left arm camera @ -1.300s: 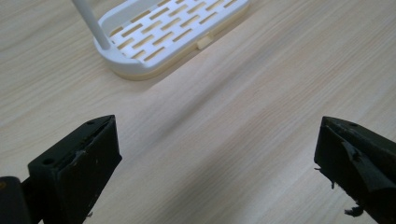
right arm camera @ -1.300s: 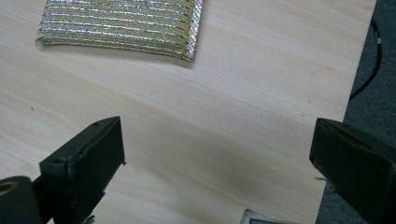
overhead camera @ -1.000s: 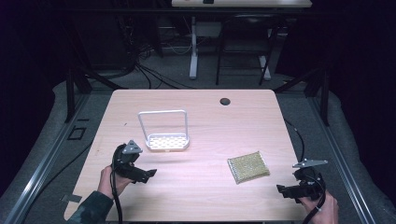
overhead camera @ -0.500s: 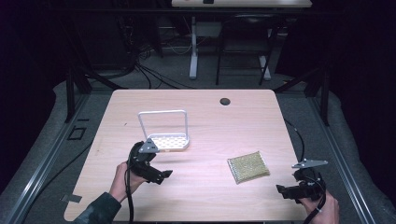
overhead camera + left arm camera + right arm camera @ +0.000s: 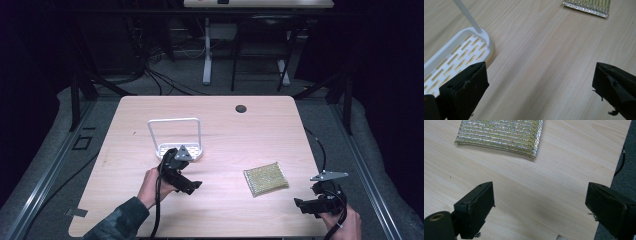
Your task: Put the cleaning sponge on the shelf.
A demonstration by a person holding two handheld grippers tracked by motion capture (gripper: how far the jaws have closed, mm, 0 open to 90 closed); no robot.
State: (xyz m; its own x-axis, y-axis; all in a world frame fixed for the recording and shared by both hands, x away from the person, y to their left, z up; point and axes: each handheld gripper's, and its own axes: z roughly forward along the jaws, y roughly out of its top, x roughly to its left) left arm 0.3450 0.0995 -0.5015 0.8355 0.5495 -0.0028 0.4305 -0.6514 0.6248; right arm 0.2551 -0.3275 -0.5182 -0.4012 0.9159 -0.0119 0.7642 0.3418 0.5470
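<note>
The left gripper [image 5: 192, 186] hovers beside the white rack [image 5: 175, 135], jaws wide and empty. The right gripper [image 5: 302, 206] rests near the gold sponge [image 5: 265, 178], also wide open, holding nothing.

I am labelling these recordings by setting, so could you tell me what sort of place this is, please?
Probably a lab or recording workspace, not a home: a bare wooden table stands in a dark room, loose cables run over the grey floor behind it, and another desk's legs show beyond.
</note>
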